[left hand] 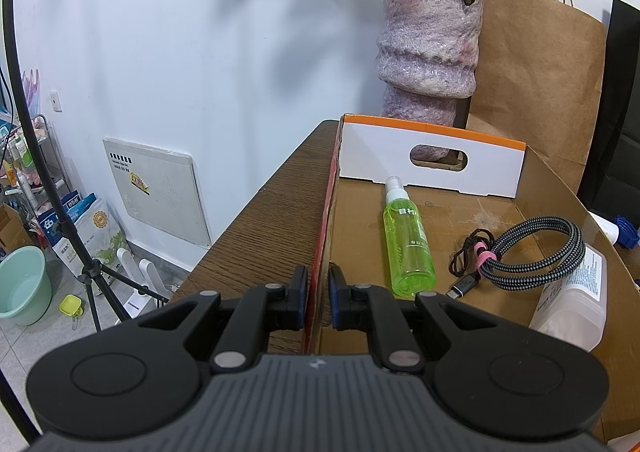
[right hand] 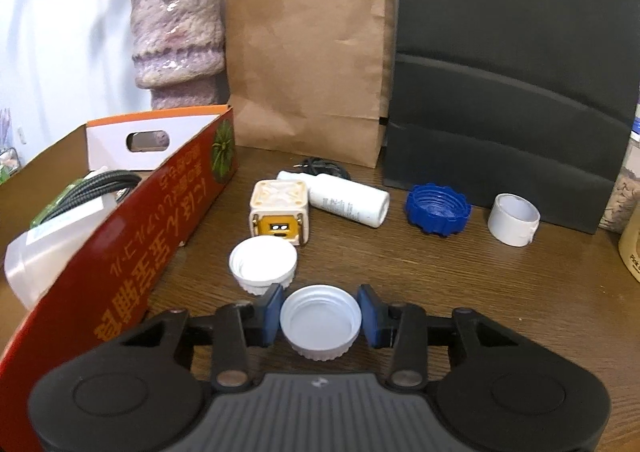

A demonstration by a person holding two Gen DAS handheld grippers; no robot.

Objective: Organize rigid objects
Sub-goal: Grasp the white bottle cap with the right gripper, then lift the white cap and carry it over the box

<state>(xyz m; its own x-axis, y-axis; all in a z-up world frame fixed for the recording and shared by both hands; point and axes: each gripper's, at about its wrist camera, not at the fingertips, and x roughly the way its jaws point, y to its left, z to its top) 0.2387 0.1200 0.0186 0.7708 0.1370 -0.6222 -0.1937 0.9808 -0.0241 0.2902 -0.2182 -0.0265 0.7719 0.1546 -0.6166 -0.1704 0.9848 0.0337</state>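
On the bench: two white caps [right hand: 320, 322] [right hand: 263, 262], one blue cap [right hand: 438, 208], one white ring [right hand: 514, 219], one cube toy [right hand: 279, 216], one white tube [right hand: 347, 199]. In the cardboard box [left hand: 420, 155] at nine o'clock: one green spray bottle [left hand: 407, 242], one braided cable [left hand: 532, 252], one clear bottle [left hand: 572, 300].

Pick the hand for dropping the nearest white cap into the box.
Right. The right gripper already has its pads against that white cap. The left gripper is clamped on the cardboard box wall, steadying it.
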